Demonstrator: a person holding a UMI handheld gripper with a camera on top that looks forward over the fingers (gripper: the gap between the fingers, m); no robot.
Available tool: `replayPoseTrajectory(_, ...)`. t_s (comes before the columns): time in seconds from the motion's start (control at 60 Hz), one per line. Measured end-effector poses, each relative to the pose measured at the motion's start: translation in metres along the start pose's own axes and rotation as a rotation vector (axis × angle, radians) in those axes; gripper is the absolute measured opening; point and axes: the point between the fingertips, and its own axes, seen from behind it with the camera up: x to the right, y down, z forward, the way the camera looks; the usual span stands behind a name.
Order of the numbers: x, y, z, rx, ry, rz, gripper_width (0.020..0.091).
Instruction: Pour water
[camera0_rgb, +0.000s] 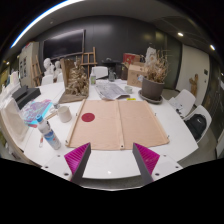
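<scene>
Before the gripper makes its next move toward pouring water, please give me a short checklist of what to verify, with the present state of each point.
1. Gripper open: ok, the pink-padded fingers stand wide apart.
2. Nothing held: ok, the space between the fingers shows only the white round table.
3. Water container located: ok, a clear plastic bottle with a blue label stands left of the fingers.
4. Receiving vessel located: cannot tell; a small white cup stands beside the brown cardboard sheet, but its role is uncertain.
5. Bottle cap state: cannot tell.
6. Path to bottle: ok, bare table lies between.
</scene>
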Motion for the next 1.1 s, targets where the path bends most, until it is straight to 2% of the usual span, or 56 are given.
replayPoseTrajectory(0.133,-0.034,0.004,0.001,0.001,-0.043,-0.035,0.0861)
replayPoseTrajectory(0.417,-0.174,0.046,0.008,0.018,-0.183,-0.095,0.0862)
replayPoseTrajectory(0.567,-0.250,0.055,0.035,0.077,-0.231,-0.120,0.0862)
replayPoseTrajectory(0.667,-0.285,0.048,0.070,0.138,-0.217,-0.117,0.0863)
replayPoseTrajectory(0.85,-0.309,0.028,0.141,0.245,-0.151,-0.087,0.0858)
replayPoseTrajectory(0.917,-0.309,0.023,0.163,0.261,-0.111,-0.081,0.0853)
replayPoseTrajectory(1.0,-0.304,0.020,0.177,0.278,-0.092,-0.062,0.0789)
replayPoseTrajectory(1.1,-0.302,0.014,0.181,0.309,-0.087,-0.048,0.0533)
